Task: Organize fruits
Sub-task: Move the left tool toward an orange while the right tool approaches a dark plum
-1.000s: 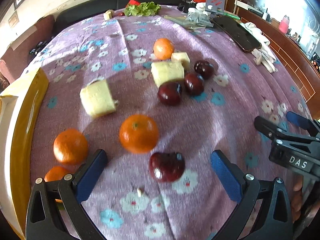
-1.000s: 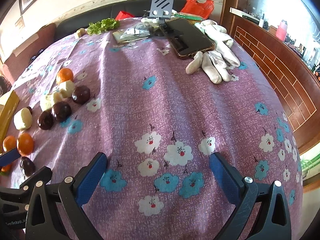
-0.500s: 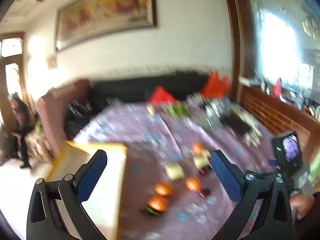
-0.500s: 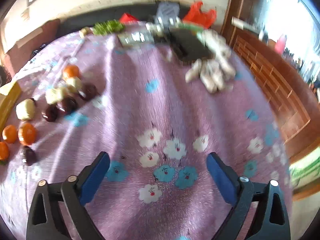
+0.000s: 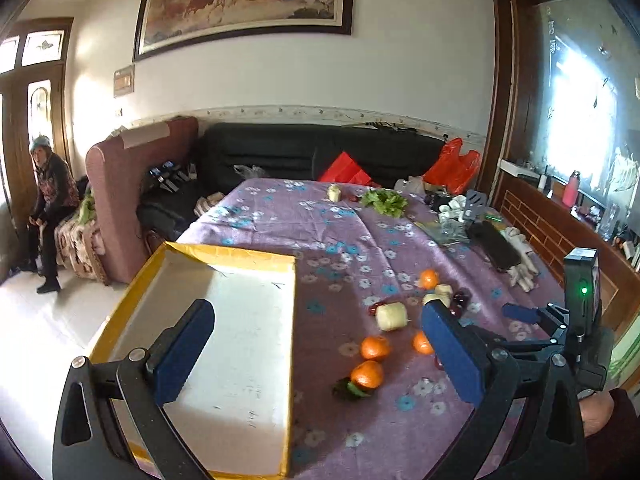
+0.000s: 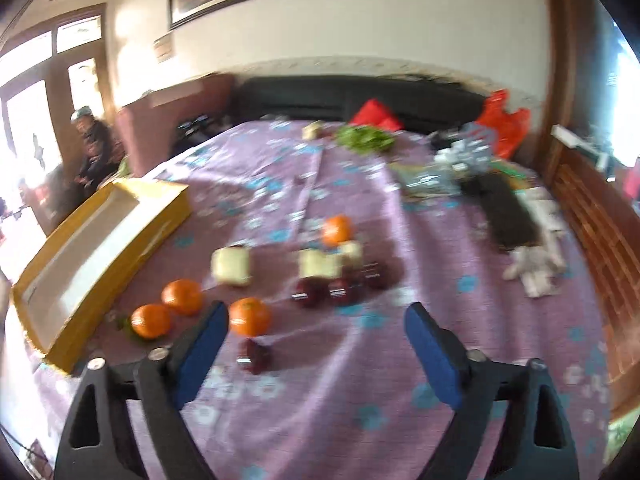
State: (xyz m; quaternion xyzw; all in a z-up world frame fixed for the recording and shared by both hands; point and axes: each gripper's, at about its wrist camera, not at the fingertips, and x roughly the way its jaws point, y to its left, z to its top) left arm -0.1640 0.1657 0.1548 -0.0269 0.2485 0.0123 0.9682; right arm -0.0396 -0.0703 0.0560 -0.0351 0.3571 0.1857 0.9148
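Purple cloth (image 5: 352,240) with white and blue flowers; orange tangerines (image 5: 375,347); dark red, seemingly plum-like fruits (image 6: 310,292); yellow-walled, white-floored box (image 5: 236,320) at left.

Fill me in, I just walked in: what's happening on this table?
A person holds a gripper in each hand above loose fruit on a purple floral cloth. The left gripper is open and empty. The right gripper is empty, its jaws closing. The oranges and dark fruits lie beside the yellow box, which holds no fruit.
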